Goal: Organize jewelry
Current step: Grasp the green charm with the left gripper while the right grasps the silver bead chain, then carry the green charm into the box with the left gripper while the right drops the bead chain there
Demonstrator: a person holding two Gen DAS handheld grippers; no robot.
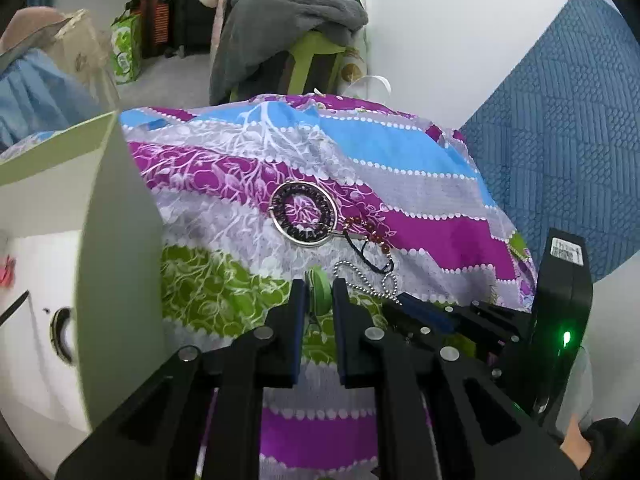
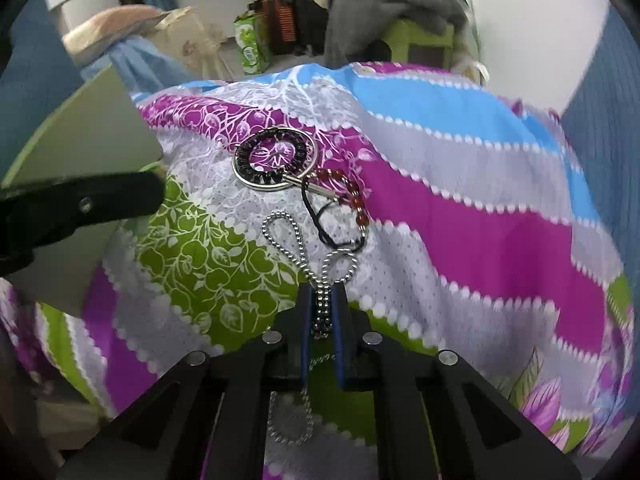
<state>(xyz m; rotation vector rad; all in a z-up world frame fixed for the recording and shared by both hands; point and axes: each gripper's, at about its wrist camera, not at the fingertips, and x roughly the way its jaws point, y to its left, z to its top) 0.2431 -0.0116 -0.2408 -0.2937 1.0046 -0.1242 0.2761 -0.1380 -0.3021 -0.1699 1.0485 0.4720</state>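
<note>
A silver ball chain (image 2: 325,280) lies on the patterned cloth (image 2: 460,216); my right gripper (image 2: 323,300) is shut on a bunch of its strands, with loops ahead and a loop hanging behind the jaws. Beyond it lie a round silver-rimmed pendant with black beads (image 2: 275,159) on a black cord and a red bead string (image 2: 354,196). In the left wrist view my left gripper (image 1: 320,292) is shut on a green ring-like piece (image 1: 319,286), just short of the pendant (image 1: 303,213) and the chain (image 1: 366,280). The right gripper's body (image 1: 480,320) shows at right.
An open white box with a pale green lid (image 1: 116,240) stands at the left; a small ring (image 1: 60,334) and a red item (image 1: 8,272) lie inside. A blue quilted panel (image 1: 560,140) is at right. A chair with grey clothes (image 1: 280,20) stands behind.
</note>
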